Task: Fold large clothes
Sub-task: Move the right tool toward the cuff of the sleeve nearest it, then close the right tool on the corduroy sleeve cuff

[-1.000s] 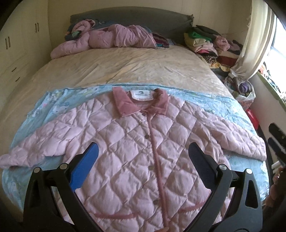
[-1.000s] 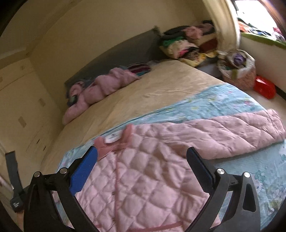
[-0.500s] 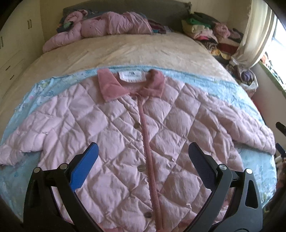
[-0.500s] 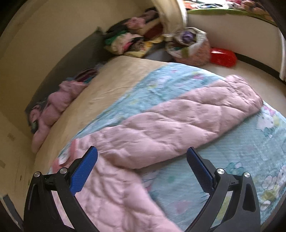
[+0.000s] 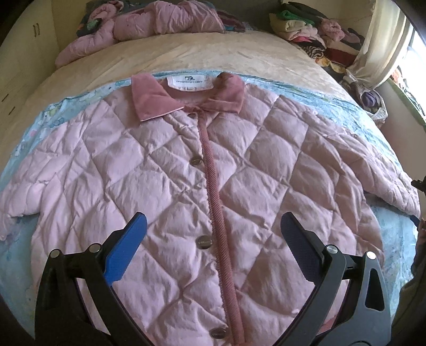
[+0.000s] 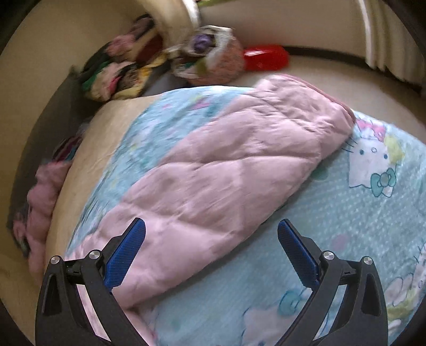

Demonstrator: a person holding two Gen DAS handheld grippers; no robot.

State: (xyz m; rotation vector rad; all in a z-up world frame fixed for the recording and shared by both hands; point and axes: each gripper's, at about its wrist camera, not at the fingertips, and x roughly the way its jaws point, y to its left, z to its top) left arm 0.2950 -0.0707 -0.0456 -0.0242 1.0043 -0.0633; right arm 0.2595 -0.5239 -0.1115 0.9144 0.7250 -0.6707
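on my left, my left gripper (image 5: 213, 237) hangs over the chest of the pink quilted jacket (image 5: 165, 170), fingers spread wide with nothing between them. the jacket lies flat, front up and buttoned, on a light blue printed blanket (image 5: 16, 266) across the near part of the bed (image 5: 186, 53). its darker pink collar (image 5: 151, 98) points toward the far end, with a white label (image 5: 189, 79) between the collar flaps. down the middle runs a corded placket (image 5: 215, 191) with round buttons (image 5: 203, 242) just beside it. both sleeves are spread outward. at the far end sits a heap of pink clothing (image 5: 149, 18), and a stack of folded clothes (image 5: 306, 29) at the far right.

on my right, my right gripper (image 6: 211, 243) is also spread wide and empty, over the jacket's right sleeve (image 6: 229, 170), which lies stretched out on the blanket. a cat cartoon print (image 6: 371, 159) shows just beside the cuff. beyond the bed are a full bag (image 6: 213, 61) and a red object (image 6: 266, 57), blurred.
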